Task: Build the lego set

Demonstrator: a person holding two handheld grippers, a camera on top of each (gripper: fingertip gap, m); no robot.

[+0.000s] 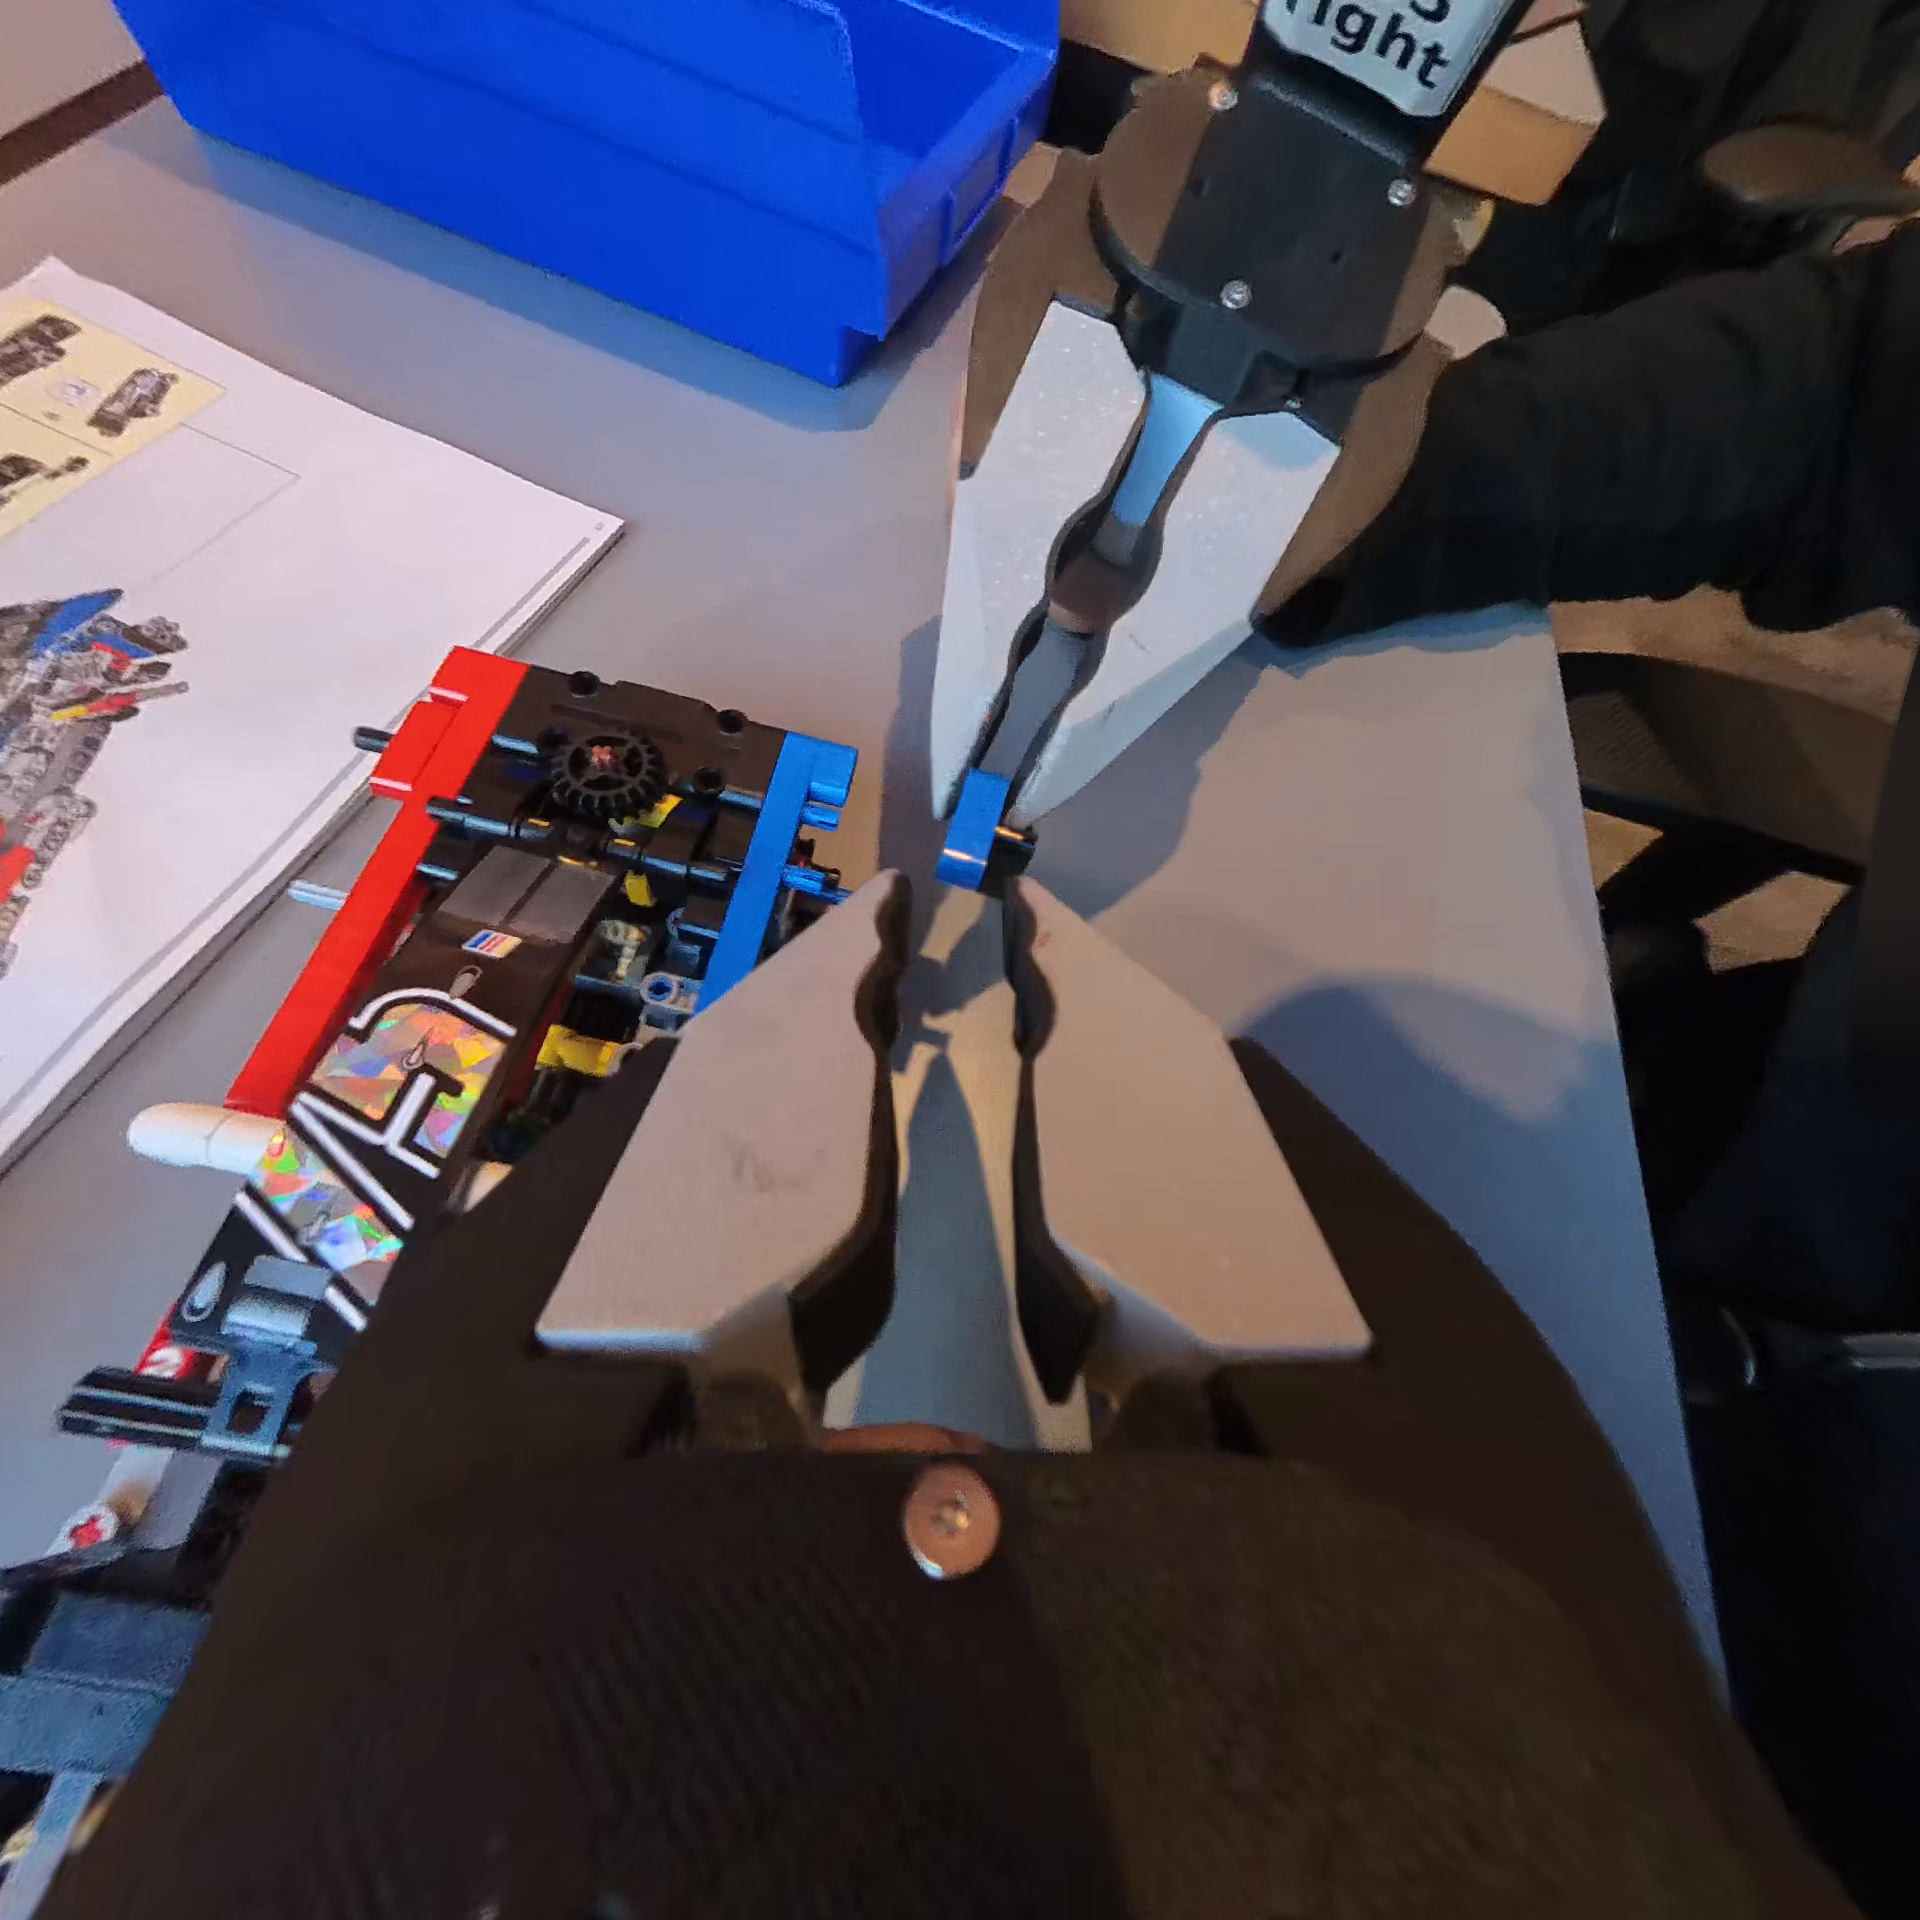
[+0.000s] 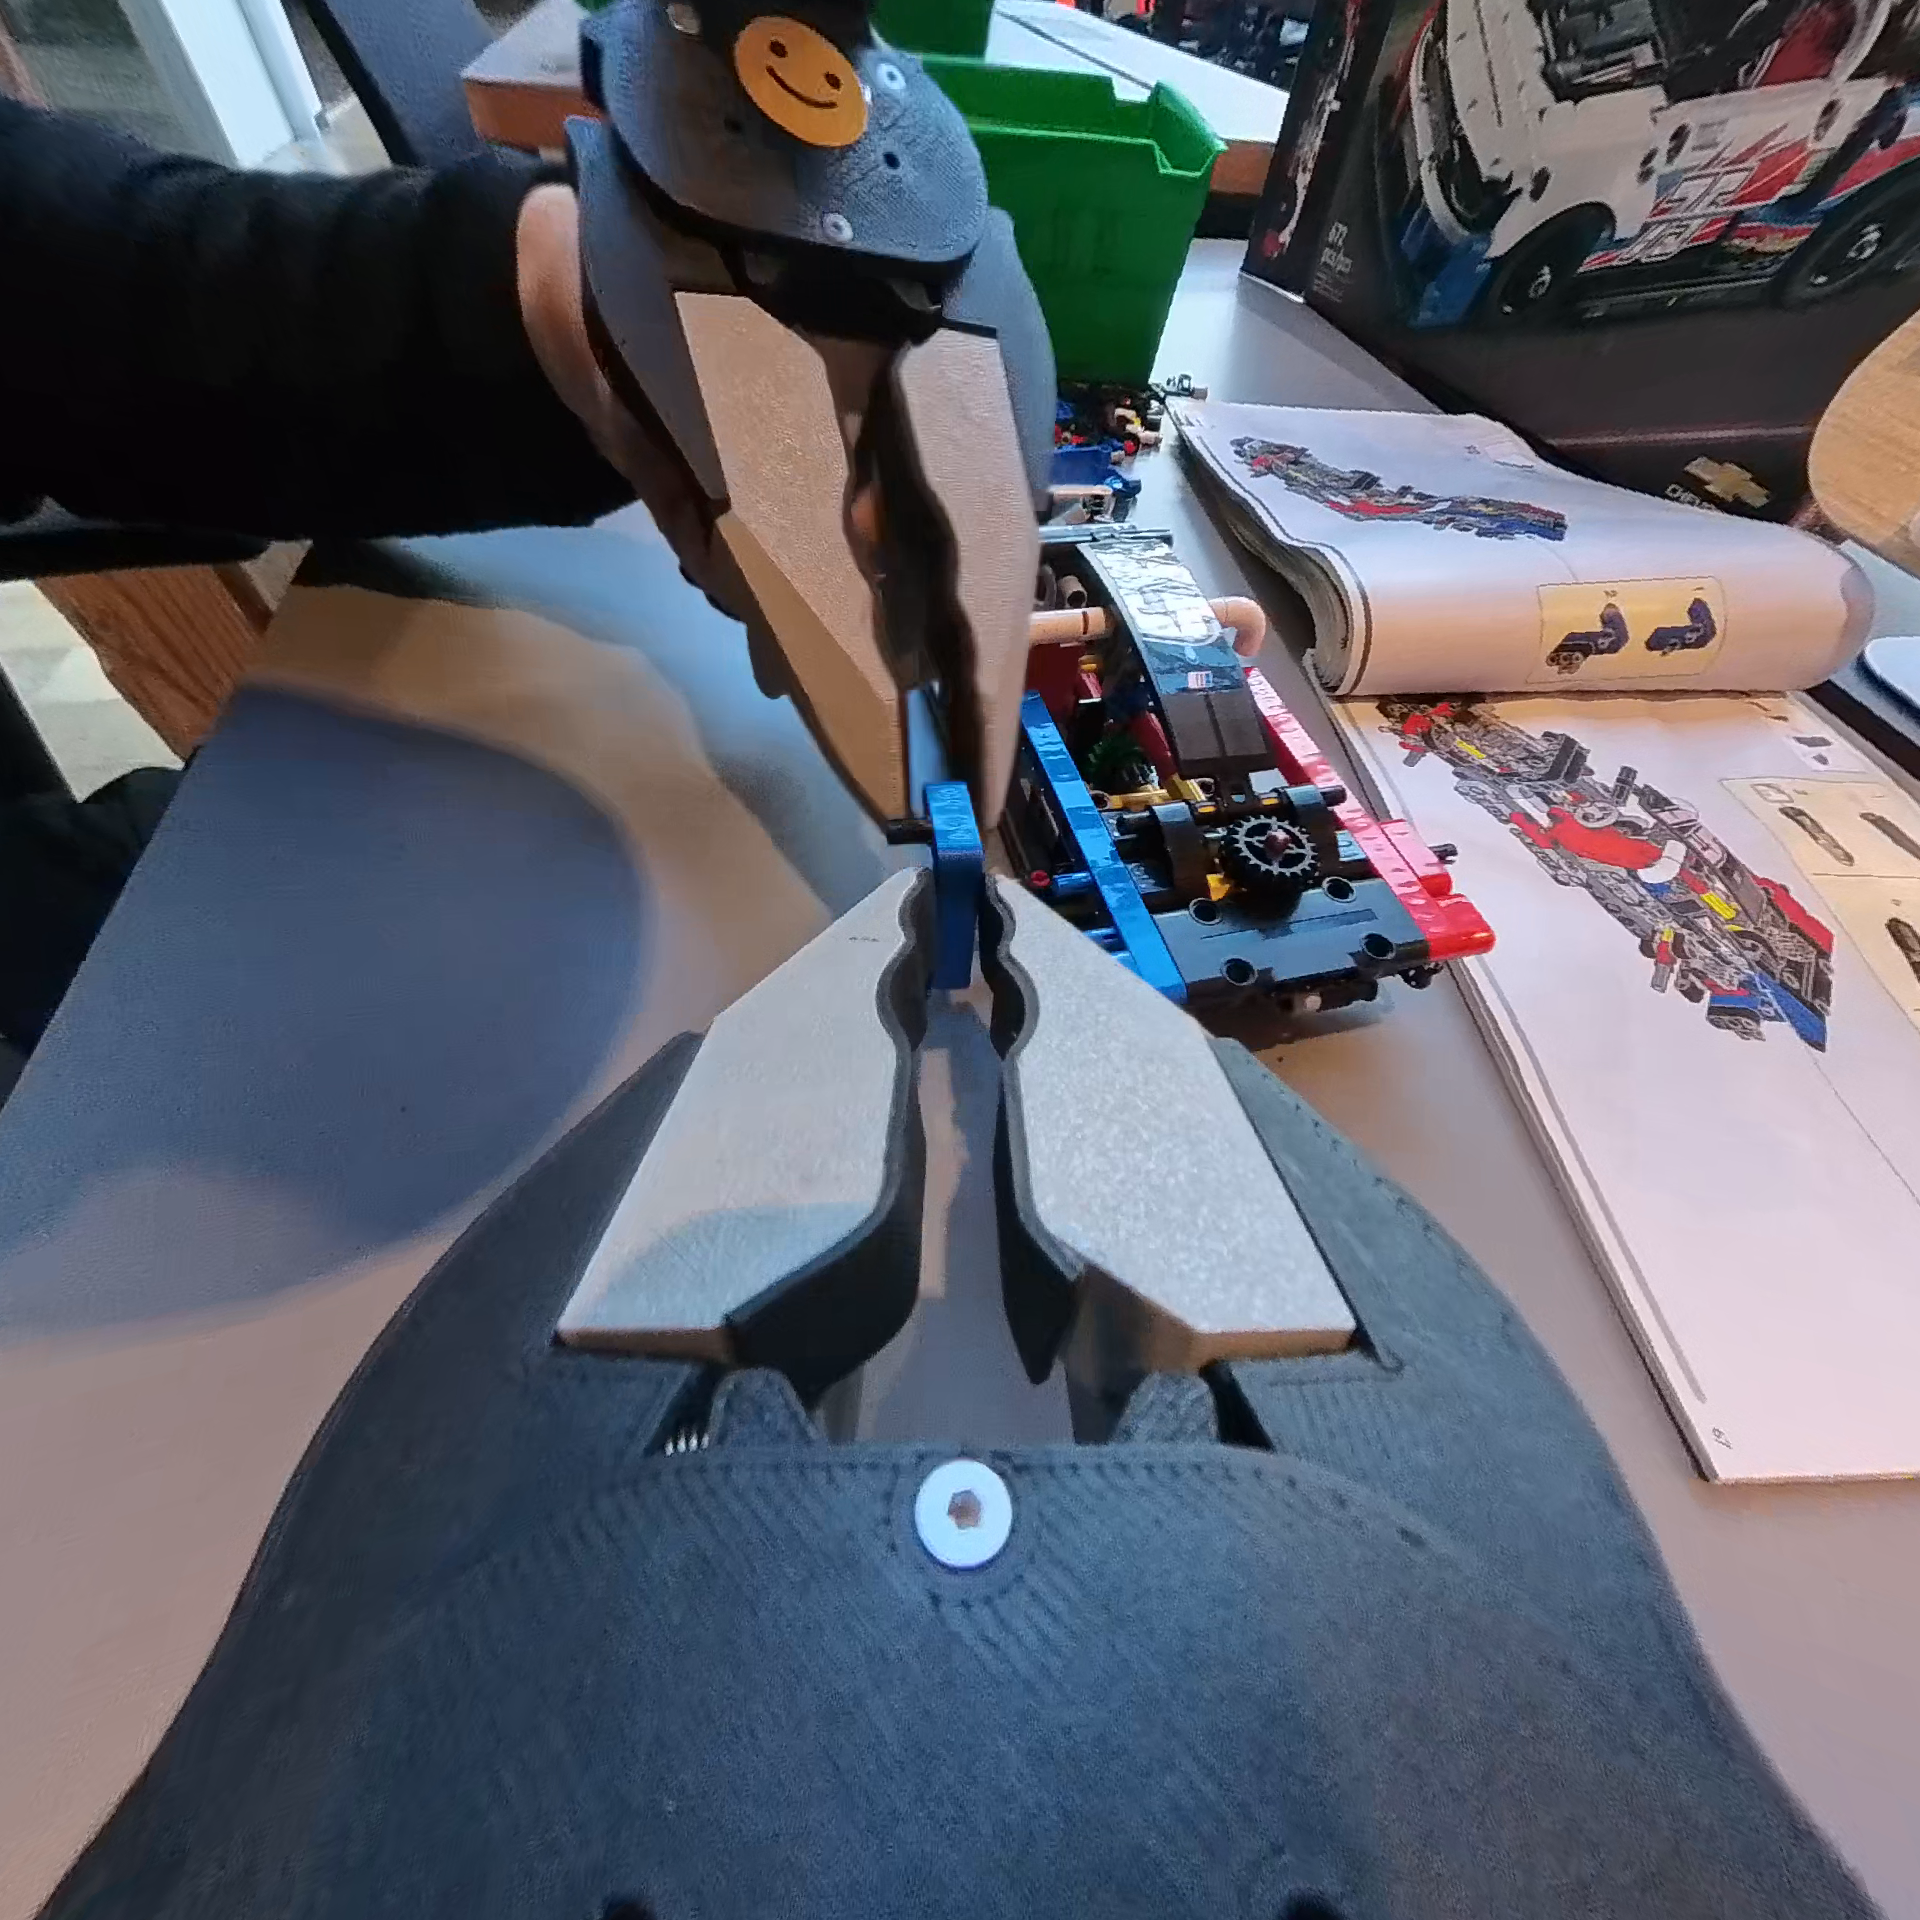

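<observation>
My right gripper point(image 2: 958, 888) is shut on a small blue lego beam point(image 2: 954, 914) and holds it on edge just above the grey table point(image 2: 416, 935). A black pin point(image 2: 902, 829) sticks out of the beam's side. My left gripper point(image 1: 958, 888) faces the right gripper point(image 1: 982, 805) tip to tip; its jaws stand a little apart, on either side of the beam's point(image 1: 975, 831) free end and next to the pin point(image 1: 1016, 837). The left gripper also shows from above in the right wrist view point(image 2: 940, 805). The partly built car model point(image 1: 582, 883) point(image 2: 1247, 862), with red and blue side beams, lies beside them.
An open instruction booklet point(image 1: 312, 582) point(image 2: 1662, 1039) lies beyond the model. A blue bin point(image 1: 623, 156) stands at the back; a green bin point(image 2: 1081, 187), loose pieces point(image 2: 1101, 416) and the set's box point(image 2: 1610, 156) stand farther off. The table edge point(image 1: 1600, 935) runs close by. My left and right fingertips are right by each other.
</observation>
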